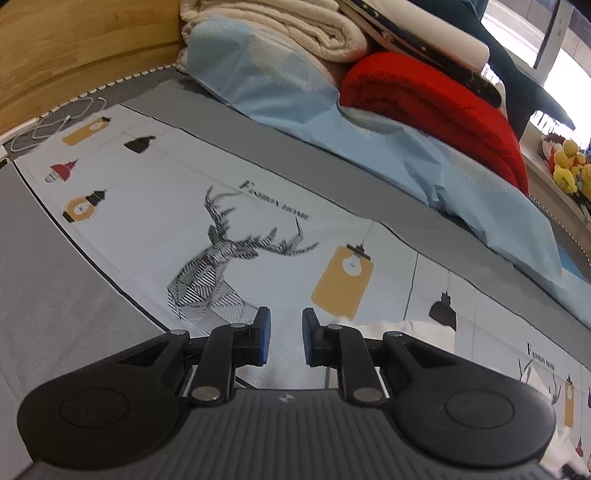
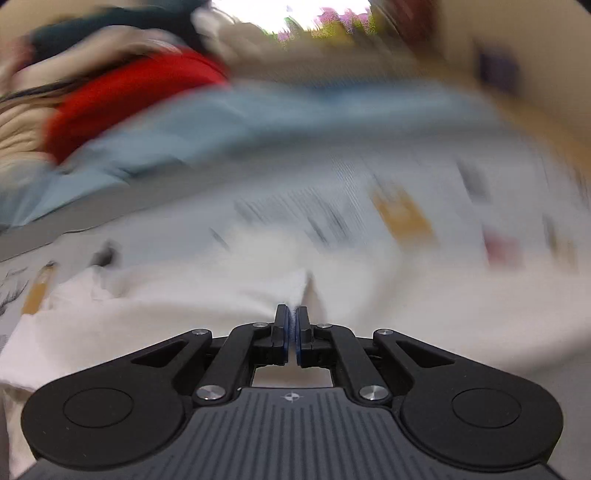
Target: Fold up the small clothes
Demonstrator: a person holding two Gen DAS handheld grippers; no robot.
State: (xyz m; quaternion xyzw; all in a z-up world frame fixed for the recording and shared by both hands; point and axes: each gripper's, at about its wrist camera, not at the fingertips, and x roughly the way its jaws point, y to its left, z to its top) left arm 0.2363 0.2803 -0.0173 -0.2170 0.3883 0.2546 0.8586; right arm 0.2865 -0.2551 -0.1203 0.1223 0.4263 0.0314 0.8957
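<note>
The white garment (image 2: 221,314) fills the lower half of the right wrist view, spread over the printed bedsheet (image 2: 369,177). A fold of its cloth rises to a peak at the centre bottom of that frame, right where the right gripper (image 2: 291,328) meets it. Those fingers are closed almost together with a sliver of white fabric pinched between them, probably so an edge can be lifted and carried over for a fold. The heavy blur everywhere but on the gripper suggests a quick sweep.

In the left wrist view only a corner of the same garment (image 1: 406,332) shows, at lower right, just beyond the left gripper (image 1: 286,339). Its fingers stand apart with a clear gap and hold nothing; it hovers above the bedsheet (image 1: 147,206) near the deer print (image 1: 221,266), likely waiting to take another edge.

Further out, across the top of the frame, lie a light blue cover (image 1: 369,140), a red blanket (image 1: 436,107) and a cream blanket (image 1: 288,29), piled clear of the working area. A wooden headboard (image 1: 74,48) fills the upper left.
</note>
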